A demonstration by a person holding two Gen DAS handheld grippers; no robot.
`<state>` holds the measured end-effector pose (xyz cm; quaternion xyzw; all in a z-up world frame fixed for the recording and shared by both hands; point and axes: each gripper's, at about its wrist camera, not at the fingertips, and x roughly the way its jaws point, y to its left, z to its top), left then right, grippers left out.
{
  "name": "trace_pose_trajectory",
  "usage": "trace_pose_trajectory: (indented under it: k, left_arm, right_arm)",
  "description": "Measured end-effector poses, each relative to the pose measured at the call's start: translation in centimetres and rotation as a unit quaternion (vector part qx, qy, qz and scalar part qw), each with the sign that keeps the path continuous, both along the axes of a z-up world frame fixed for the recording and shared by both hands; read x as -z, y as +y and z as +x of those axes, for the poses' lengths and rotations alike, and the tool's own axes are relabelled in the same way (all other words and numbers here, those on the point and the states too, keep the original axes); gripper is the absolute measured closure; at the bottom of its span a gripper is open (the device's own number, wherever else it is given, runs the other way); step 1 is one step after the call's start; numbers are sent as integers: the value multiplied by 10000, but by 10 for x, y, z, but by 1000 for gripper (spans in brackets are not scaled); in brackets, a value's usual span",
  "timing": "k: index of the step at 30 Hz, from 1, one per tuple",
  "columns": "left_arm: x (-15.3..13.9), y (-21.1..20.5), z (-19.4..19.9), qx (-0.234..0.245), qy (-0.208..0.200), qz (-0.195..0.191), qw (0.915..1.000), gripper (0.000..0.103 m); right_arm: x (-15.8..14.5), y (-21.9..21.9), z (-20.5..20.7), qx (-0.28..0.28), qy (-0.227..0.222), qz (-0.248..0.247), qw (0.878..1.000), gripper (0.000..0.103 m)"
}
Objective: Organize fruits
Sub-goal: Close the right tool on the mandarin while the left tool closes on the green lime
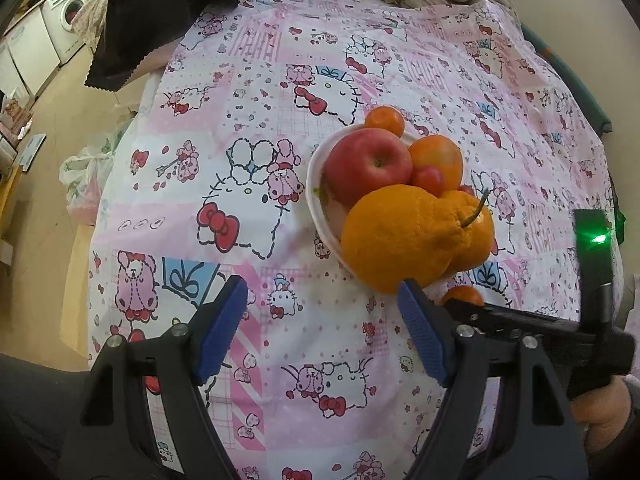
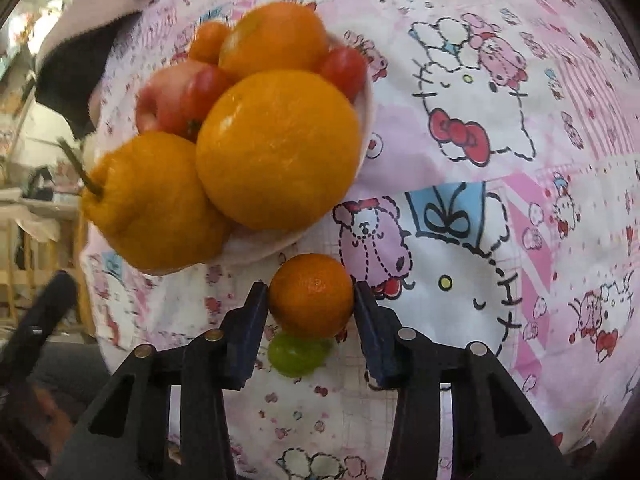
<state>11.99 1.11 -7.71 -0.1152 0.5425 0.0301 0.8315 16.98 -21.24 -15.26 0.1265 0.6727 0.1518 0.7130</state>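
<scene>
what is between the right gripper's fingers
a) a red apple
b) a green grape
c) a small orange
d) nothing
c: the right gripper has its fingers against both sides of a small orange, while the green grape lies on the cloth under it and the red apple sits in the bowl.

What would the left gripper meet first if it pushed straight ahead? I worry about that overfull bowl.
Probably only the tablecloth: the open left gripper aims left of the bowl. Its right finger might graze the knobby orange; depth unclear.

Washing machine [image 1: 71,14], tan floor [image 1: 48,184]
</scene>
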Motion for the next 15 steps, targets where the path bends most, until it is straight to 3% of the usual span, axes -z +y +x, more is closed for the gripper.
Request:
trace_pose_trajectory:
  k: [10, 15]
  left_arm:
    - [1, -9, -5, 183, -103, 290, 9994, 28]
    - [7, -22, -9, 413, -12, 352, 9985, 28]
  right_arm:
    - [-38, -40, -12, 605, -363, 405, 9967, 58]
    - [-63, -73, -24, 1119, -604, 702, 9894, 58]
